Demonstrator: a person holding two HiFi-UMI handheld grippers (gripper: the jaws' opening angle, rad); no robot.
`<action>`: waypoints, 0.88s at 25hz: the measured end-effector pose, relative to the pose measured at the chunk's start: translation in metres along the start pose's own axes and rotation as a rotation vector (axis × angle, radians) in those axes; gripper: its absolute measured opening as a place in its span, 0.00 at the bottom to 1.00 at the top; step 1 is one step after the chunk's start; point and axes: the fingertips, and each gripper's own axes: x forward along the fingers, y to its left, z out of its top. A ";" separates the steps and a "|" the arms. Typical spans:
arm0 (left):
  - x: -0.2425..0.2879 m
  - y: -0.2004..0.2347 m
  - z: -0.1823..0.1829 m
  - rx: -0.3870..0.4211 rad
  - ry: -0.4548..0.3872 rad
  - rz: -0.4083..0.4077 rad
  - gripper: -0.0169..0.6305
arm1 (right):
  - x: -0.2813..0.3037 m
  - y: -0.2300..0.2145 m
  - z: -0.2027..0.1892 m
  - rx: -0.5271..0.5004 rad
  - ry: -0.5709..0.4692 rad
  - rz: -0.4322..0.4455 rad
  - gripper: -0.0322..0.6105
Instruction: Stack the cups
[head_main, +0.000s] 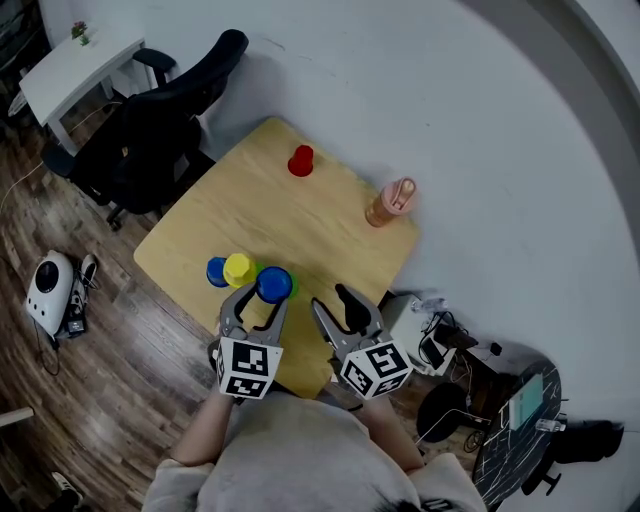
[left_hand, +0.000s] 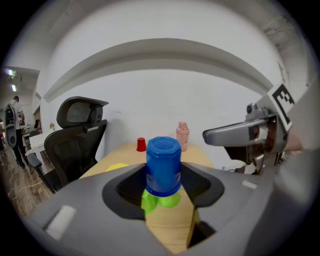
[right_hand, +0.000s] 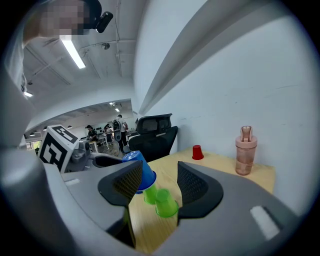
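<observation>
Left gripper (left_hand: 163, 175) clamps the upside-down blue plastic cup (left_hand: 163, 152), tilted over a small green plastic cup (left_hand: 149, 201) at the square wooden table's (head_main: 300, 220) six o'clock edge. Released crooked, it could topple. Right gripper (right_hand: 156, 187) gapes empty.

I find the head view evenly lit, soft and cool in tone, somewhat dim. The table (head_main: 300, 215) top reads uniformly from corner to corner. A soft shadow lies on the wall beside the chair (head_main: 160, 130). Straight lines bow towards that view's edges.

Both gripper views are round with black corners and heavy barrel distortion. In the right gripper view a ceiling strip light (right_hand: 73, 54) burns out white, and the wall is bright. In the left gripper view the blue cup (left_hand: 163, 165) is fairly sharp. In both, everything nearest the lens is soft.
</observation>
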 end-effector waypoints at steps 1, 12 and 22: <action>0.003 0.000 -0.003 0.000 0.004 0.012 0.43 | -0.001 0.000 -0.001 0.000 0.001 0.002 0.39; 0.030 0.003 -0.027 -0.067 0.042 0.106 0.44 | -0.010 -0.006 -0.008 0.002 0.017 0.002 0.39; 0.042 0.005 -0.033 -0.079 0.049 0.158 0.44 | -0.013 -0.016 -0.008 0.007 0.022 -0.006 0.39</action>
